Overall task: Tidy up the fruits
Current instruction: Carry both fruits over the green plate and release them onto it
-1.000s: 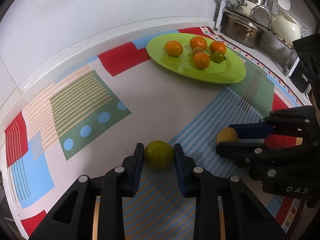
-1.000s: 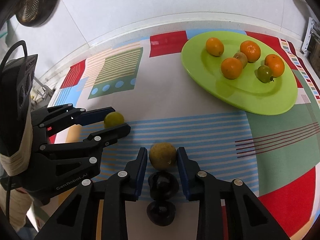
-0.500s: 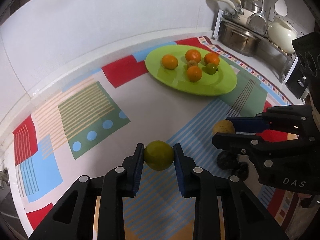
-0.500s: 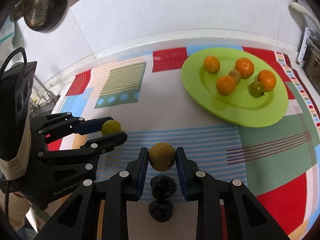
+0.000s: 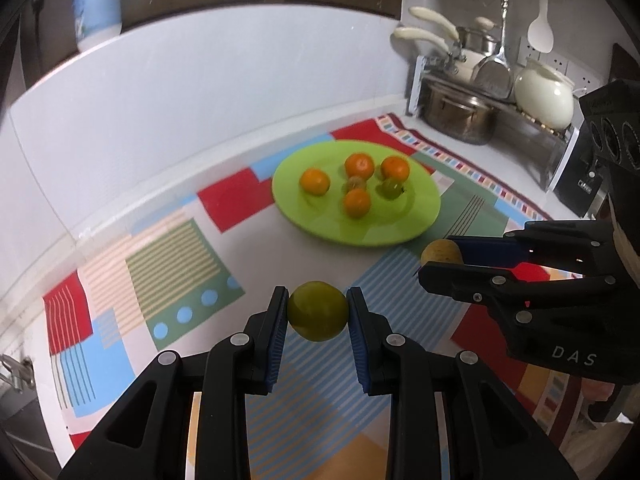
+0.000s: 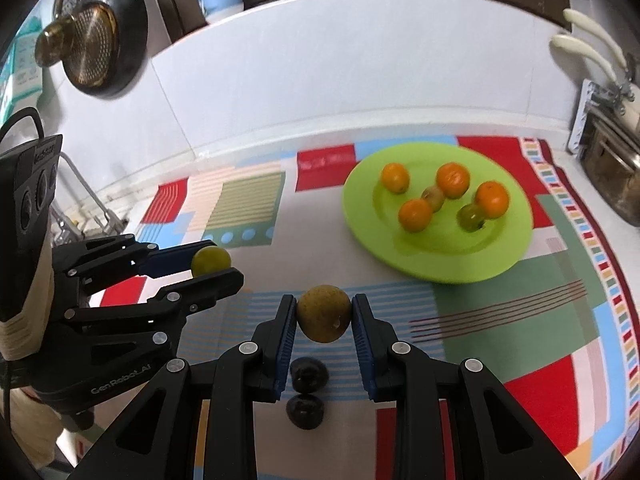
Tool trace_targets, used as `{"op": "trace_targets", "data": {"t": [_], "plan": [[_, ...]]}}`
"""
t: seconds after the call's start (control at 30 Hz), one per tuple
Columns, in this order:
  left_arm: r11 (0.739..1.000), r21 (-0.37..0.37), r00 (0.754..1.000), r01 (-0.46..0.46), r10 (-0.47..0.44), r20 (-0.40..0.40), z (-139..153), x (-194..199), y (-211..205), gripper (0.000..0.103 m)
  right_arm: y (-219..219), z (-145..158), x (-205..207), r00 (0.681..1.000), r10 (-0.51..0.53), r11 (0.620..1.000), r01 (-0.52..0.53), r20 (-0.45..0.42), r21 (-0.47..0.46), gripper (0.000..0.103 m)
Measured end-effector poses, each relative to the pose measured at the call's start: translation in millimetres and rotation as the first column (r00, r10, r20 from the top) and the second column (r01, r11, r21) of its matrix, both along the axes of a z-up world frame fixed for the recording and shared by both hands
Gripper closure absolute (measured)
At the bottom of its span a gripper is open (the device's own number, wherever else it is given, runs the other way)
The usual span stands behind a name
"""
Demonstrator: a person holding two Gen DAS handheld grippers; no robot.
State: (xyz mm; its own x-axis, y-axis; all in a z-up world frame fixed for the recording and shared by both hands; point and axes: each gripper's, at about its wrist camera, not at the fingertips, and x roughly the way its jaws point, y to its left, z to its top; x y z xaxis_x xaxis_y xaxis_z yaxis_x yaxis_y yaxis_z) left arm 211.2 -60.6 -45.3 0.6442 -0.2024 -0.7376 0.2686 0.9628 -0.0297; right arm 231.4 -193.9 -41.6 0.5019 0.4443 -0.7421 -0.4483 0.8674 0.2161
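My left gripper (image 5: 318,312) is shut on a green round fruit (image 5: 317,311) and holds it above the patterned mat. My right gripper (image 6: 324,314) is shut on a yellow-brown fruit (image 6: 323,313), also lifted above the mat. Each gripper shows in the other's view: the right one with its fruit (image 5: 440,253), the left one with its fruit (image 6: 211,261). A lime green plate (image 5: 416,216) lies farther back, also in the right wrist view (image 6: 516,240), and holds several oranges (image 5: 315,181) and two small greenish fruits (image 5: 392,188).
Two dark round fruits (image 6: 306,394) lie on the mat below my right gripper. A rack with steel pots (image 5: 460,114) and a white pot (image 5: 544,96) stands at the back right. A white wall runs behind the counter. A black pan (image 6: 96,40) hangs at the left.
Both grippers have risen with their fruits, lifting them off the mat. The plate now looks farther away and lower in both views.
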Motion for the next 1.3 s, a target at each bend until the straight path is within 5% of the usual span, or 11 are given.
{"op": "trace_targets", "data": {"t": [0.77,1.3], "plan": [[1.0,-0.021,0.995,0.02,-0.018,0.099,45,48,-43,0.073,-50,44,36,0.985,-0.119,0.993,0.116,0.122,0.027,0.074],[0.999,-0.036,0.996,0.034,-0.031,0.08,43,113,-58,0.073,-63,41,95,0.975,-0.163,0.987,0.164,0.149,0.006,0.074]]}}
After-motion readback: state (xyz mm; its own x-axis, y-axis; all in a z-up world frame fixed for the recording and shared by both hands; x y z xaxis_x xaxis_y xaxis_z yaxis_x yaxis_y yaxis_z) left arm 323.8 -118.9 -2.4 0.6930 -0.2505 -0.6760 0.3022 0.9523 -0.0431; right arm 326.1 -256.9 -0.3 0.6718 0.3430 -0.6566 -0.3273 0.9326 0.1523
